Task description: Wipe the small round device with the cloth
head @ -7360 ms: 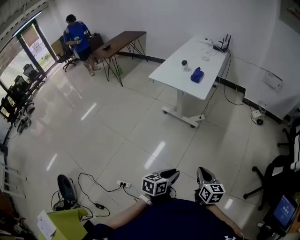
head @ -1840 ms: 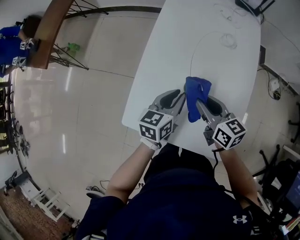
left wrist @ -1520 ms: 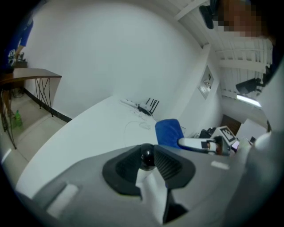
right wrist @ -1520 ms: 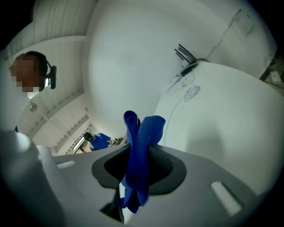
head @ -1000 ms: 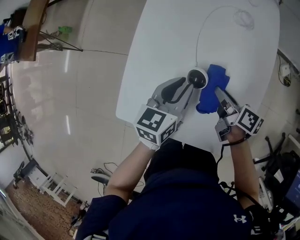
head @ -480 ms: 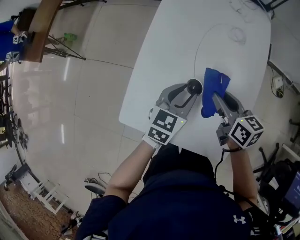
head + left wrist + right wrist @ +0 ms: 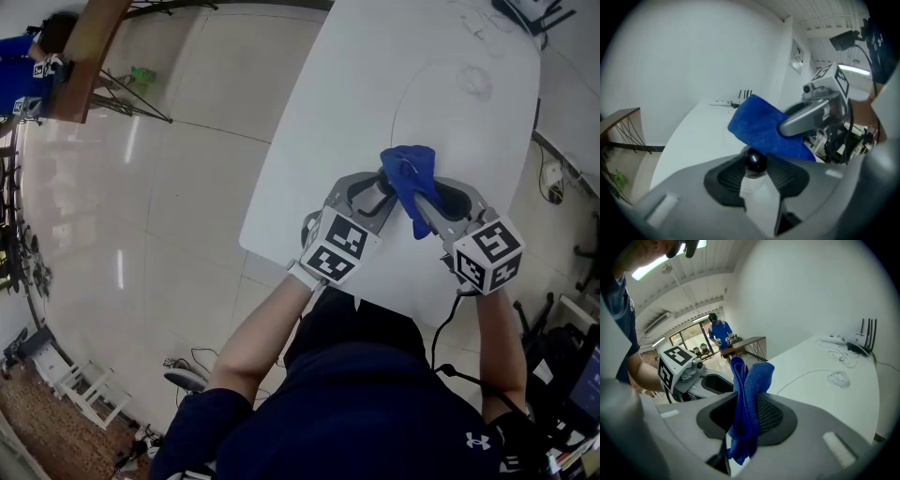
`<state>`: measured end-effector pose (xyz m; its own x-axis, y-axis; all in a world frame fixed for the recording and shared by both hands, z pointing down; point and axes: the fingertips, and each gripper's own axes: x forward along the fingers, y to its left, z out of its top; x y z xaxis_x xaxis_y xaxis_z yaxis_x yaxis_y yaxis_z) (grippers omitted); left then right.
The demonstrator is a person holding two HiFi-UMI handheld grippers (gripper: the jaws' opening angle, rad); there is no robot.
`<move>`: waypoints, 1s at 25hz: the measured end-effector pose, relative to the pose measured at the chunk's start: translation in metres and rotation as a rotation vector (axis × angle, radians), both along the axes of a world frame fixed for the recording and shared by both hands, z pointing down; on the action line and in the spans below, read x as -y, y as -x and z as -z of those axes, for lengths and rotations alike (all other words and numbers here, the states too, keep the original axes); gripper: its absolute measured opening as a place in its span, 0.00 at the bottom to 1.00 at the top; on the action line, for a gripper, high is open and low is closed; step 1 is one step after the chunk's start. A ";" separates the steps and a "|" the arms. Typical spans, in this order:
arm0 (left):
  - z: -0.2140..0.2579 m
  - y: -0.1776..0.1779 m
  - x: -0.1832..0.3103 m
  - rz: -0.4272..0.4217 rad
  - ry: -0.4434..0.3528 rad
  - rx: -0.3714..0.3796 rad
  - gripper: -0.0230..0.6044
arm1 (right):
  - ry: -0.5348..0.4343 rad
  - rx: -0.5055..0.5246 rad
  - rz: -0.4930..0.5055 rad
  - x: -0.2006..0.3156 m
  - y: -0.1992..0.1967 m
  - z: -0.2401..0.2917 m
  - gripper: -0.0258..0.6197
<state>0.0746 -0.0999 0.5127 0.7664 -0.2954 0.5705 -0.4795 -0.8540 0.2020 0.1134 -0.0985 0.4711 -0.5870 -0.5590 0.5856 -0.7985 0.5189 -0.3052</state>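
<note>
Black dome on a white stub, that's the small round device, and it sits right between the jaws of my left gripper. The pads are clamped on either side of its body. Its long axis runs along the jaws, white base back toward me and dark dome pointing out past the tips.

Now the bit that matters: the blue cloth hangs just beyond the dome and slightly above it, coming in from the right. From the left gripper view its lower fold meets the top of the dome. I'd call it touching, though it could be a hair short.

From the head view the cloth covers the device completely, so it's lying over the top rather than beside it.

My right gripper has that cloth pinched tight. It is folded double between the pads, with one end standing up past the tips and a tail drooping below.

The two grippers angle in toward each other in a V and their tips almost meet. Both are over the near end of the white table.

So the right hand does the work here. The device lies to its left and a touch lower. I reckon the stroke wants to go leftward and down across the dome. The left only has to hold steady. My one worry is pushing the device back out of the grip.
</note>
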 end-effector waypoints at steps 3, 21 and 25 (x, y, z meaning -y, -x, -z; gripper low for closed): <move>0.002 0.001 -0.001 -0.003 0.001 -0.012 0.26 | 0.056 0.114 -0.058 0.005 -0.009 -0.002 0.21; 0.010 -0.002 0.005 0.033 0.008 -0.081 0.27 | 0.484 0.465 -0.326 0.000 -0.044 -0.113 0.21; 0.005 0.002 0.001 0.029 0.022 -0.061 0.27 | 0.466 0.361 -0.316 0.001 -0.045 -0.113 0.21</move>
<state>0.0730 -0.1010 0.5077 0.7911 -0.3055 0.5299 -0.4901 -0.8349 0.2504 0.1586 -0.0997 0.5837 -0.6406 -0.4725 0.6053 -0.6965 0.0258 -0.7171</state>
